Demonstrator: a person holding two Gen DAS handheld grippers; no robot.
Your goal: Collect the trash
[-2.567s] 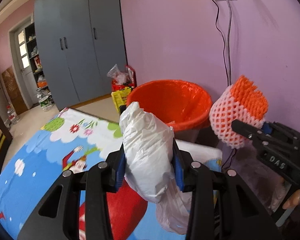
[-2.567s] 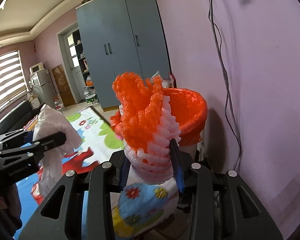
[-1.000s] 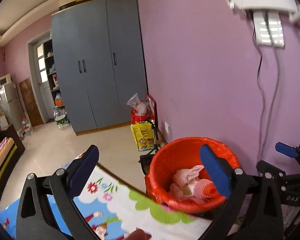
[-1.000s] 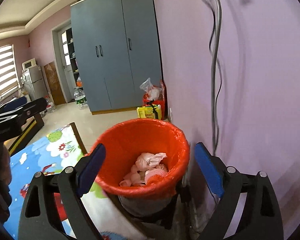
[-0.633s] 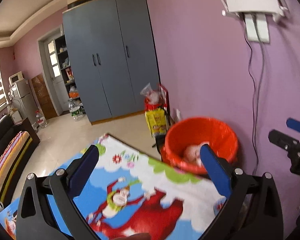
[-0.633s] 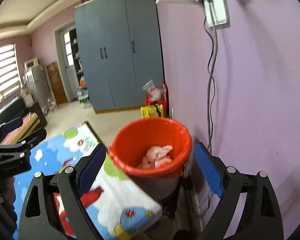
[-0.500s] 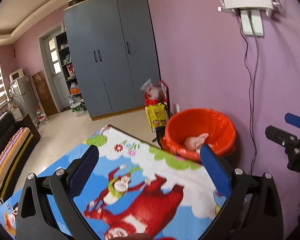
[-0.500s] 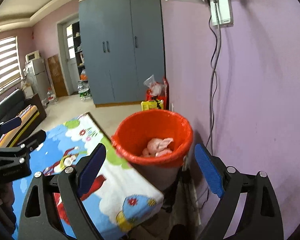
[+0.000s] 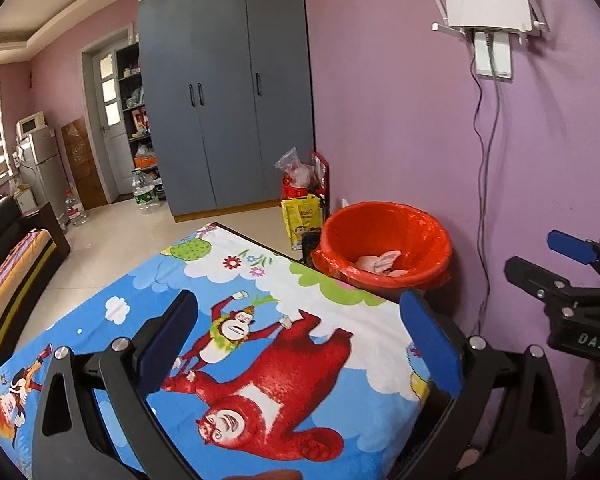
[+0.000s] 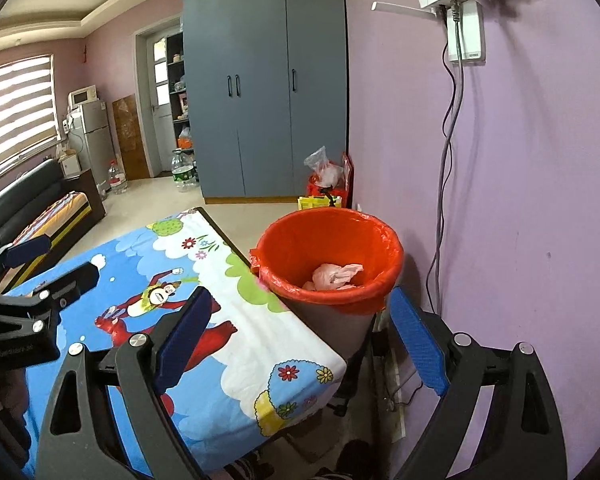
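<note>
Both tongs (image 9: 300,344) (image 10: 300,336) back from bin (image 10: 328,256), tilted down, spread, empty.

White letters "DAS" stand on the right tool (image 9: 570,256) body

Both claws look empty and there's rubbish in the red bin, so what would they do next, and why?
Probably swing back over the table to look for more: left gripper and right gripper are open and empty, crumpled trash lies in the bin.
</note>
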